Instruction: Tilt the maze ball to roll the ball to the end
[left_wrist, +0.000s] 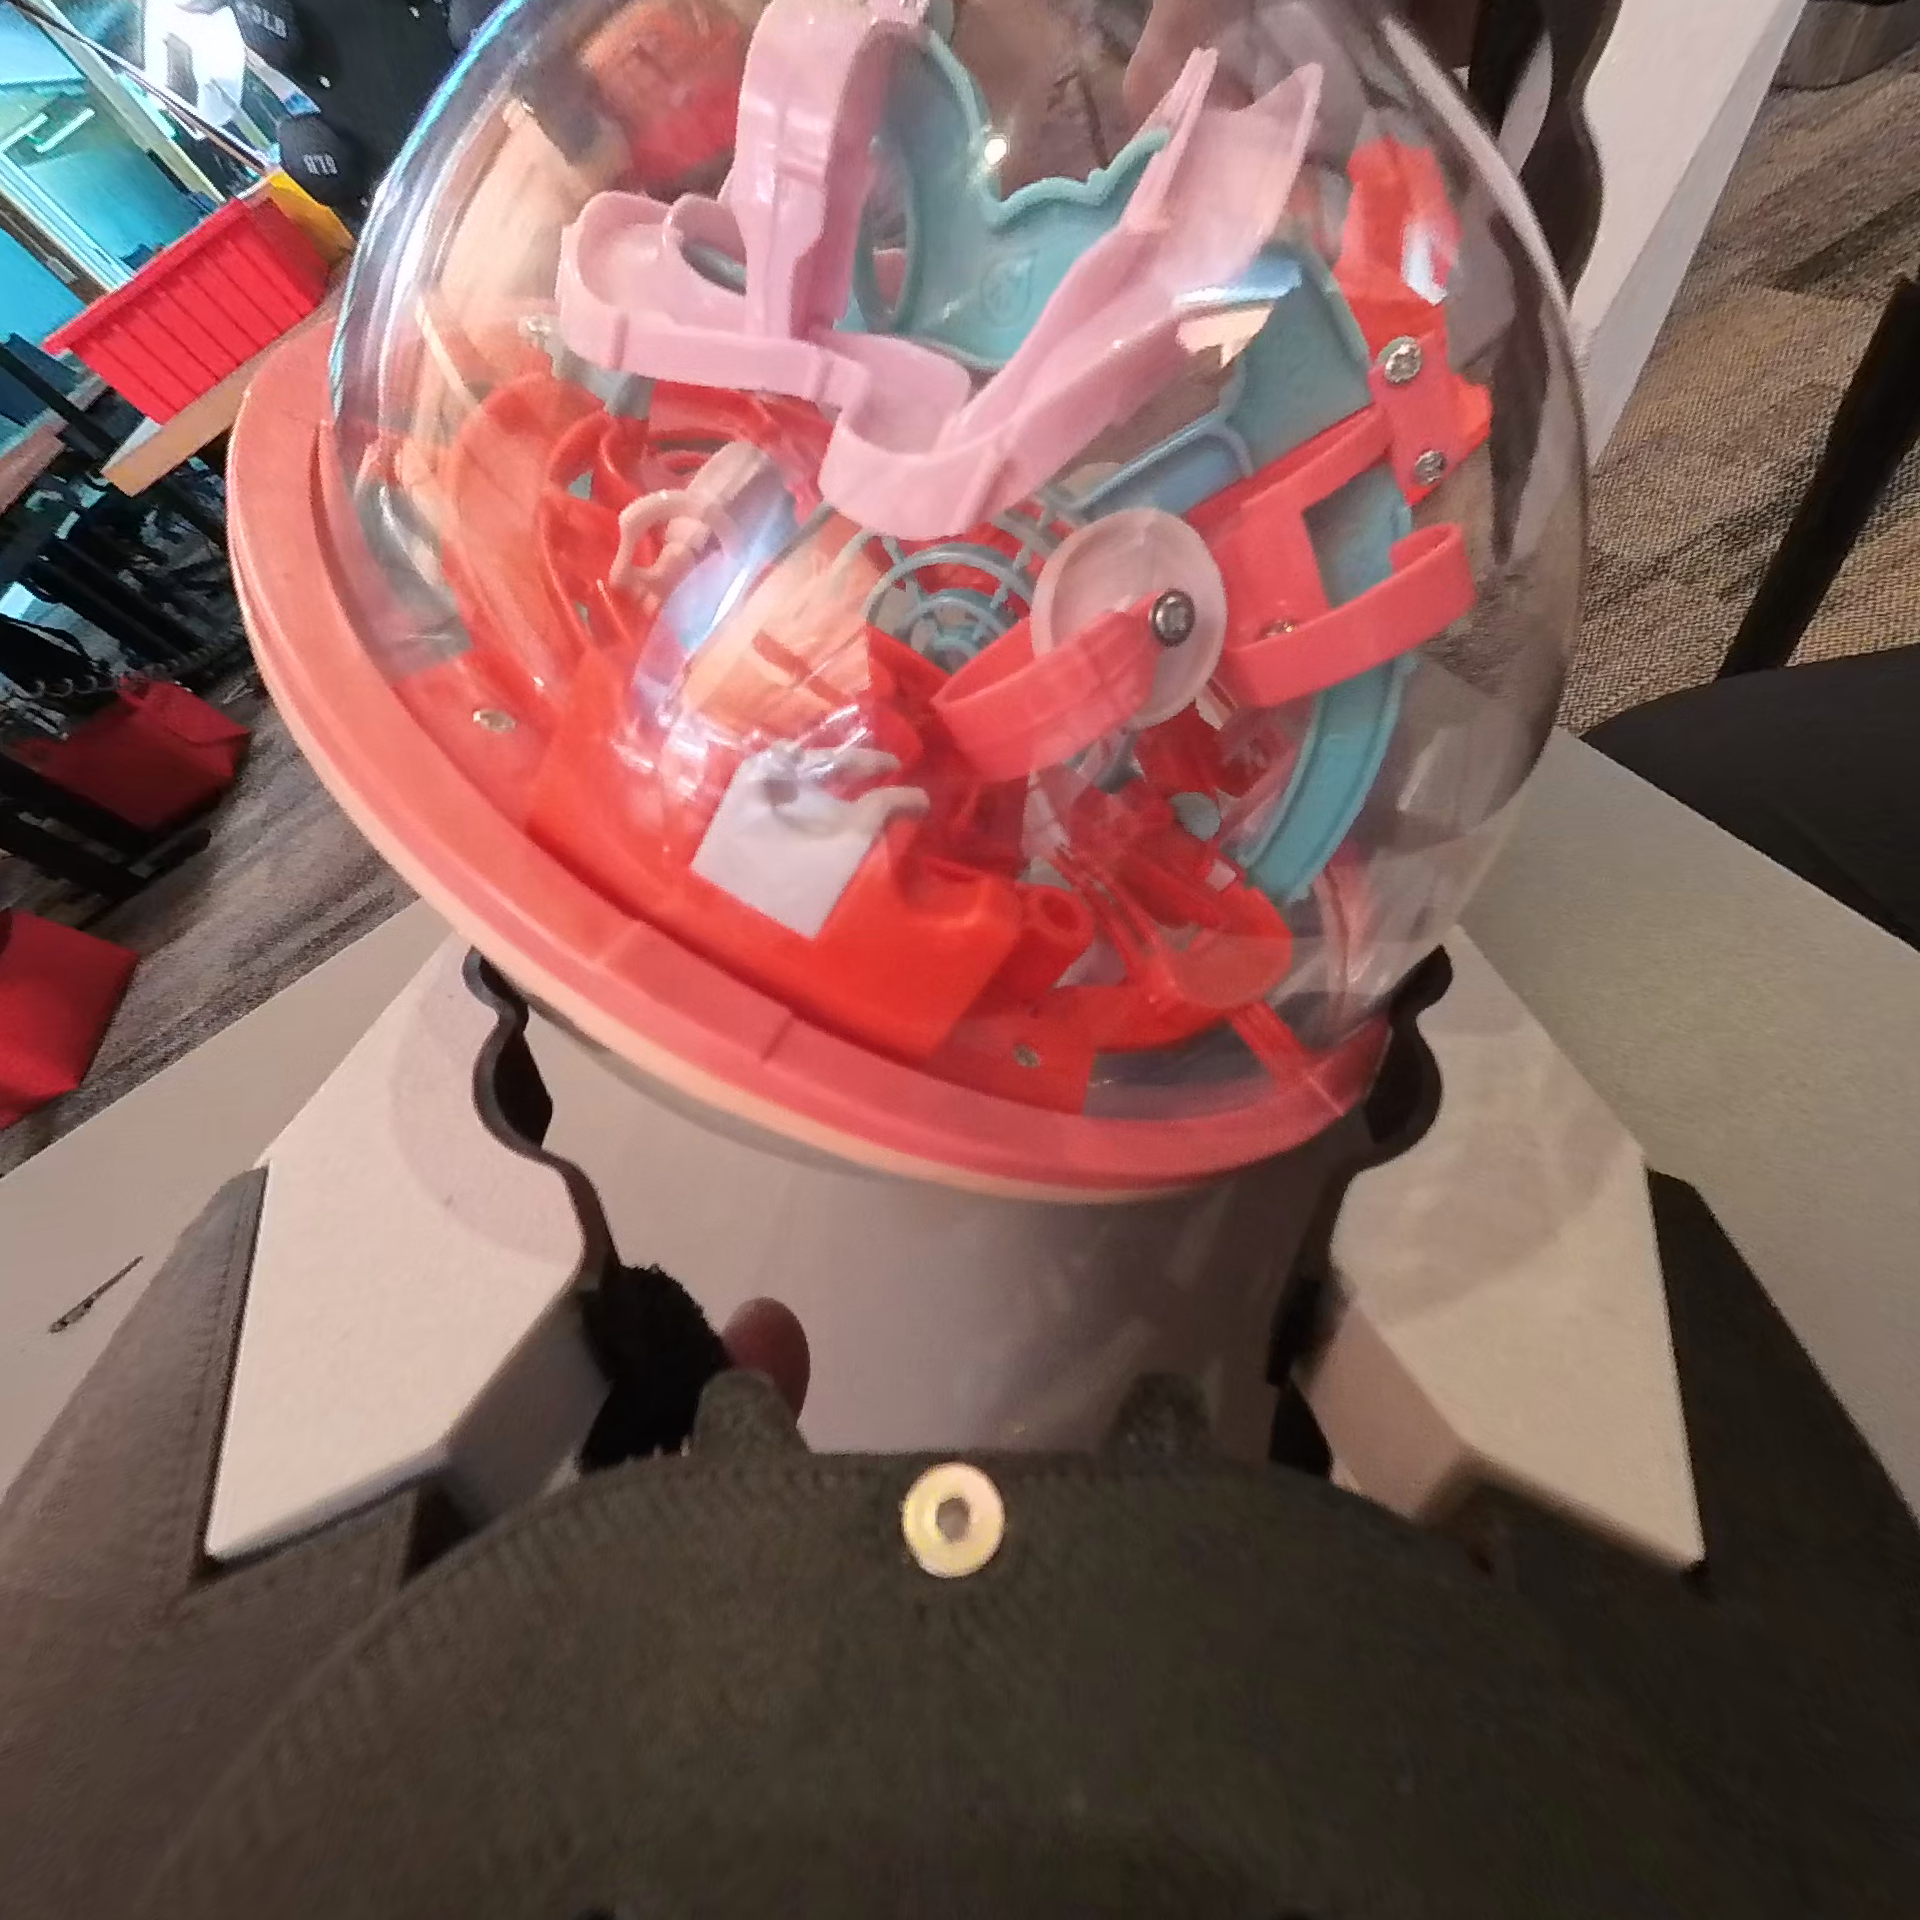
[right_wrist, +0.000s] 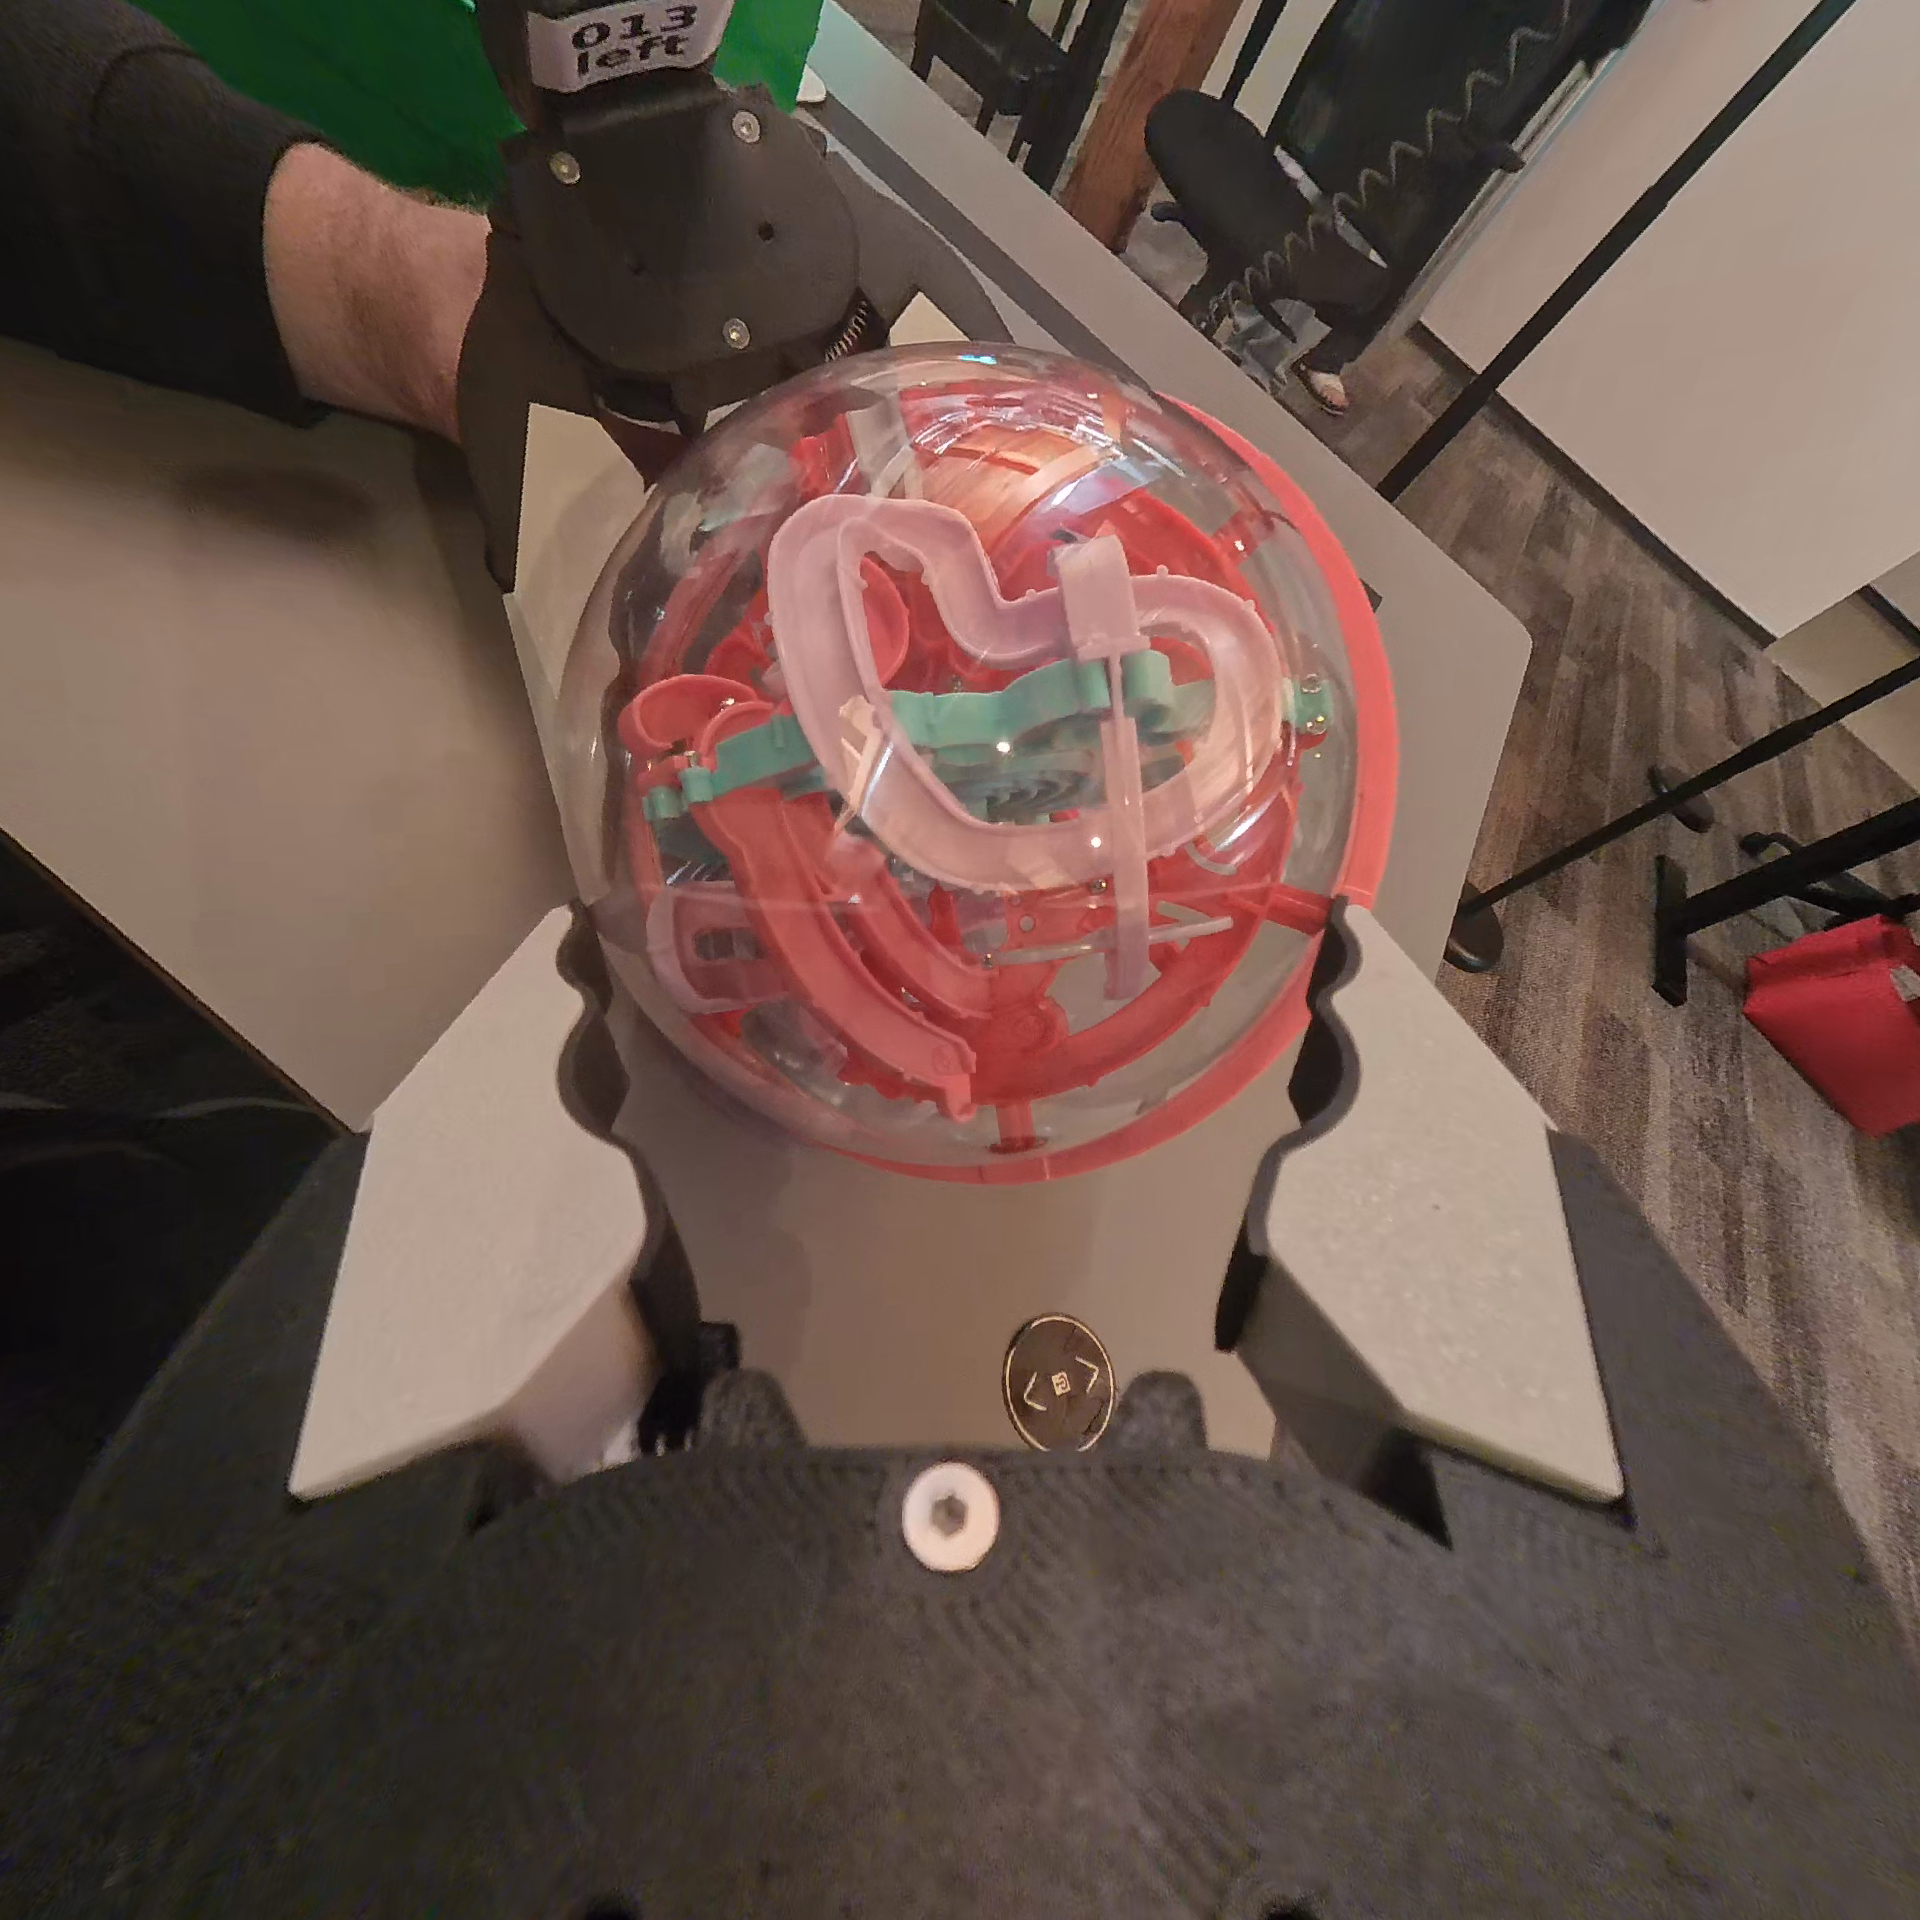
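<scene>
The clear plastic maze ball with red, pink and teal tracks (right_wrist: 977, 769) is lifted above the grey table (right_wrist: 208, 623), clamped between the widely spread left gripper (left_wrist: 951, 1029) and right gripper (right_wrist: 956, 935), tilted mid-run; its little rolling ball is not discernible, so progress cannot be judged.

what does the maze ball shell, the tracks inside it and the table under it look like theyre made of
Maze ball shell: clear, glossy hard plastic, going by the window glare on it and the tracks showing through.
Tracks: opaque moulded plastic in pink, teal and red, smooth, joined by small metal screws.
Table: matt grey, flat and even, probably laminate or painted board; the look leaves it open.
</scene>
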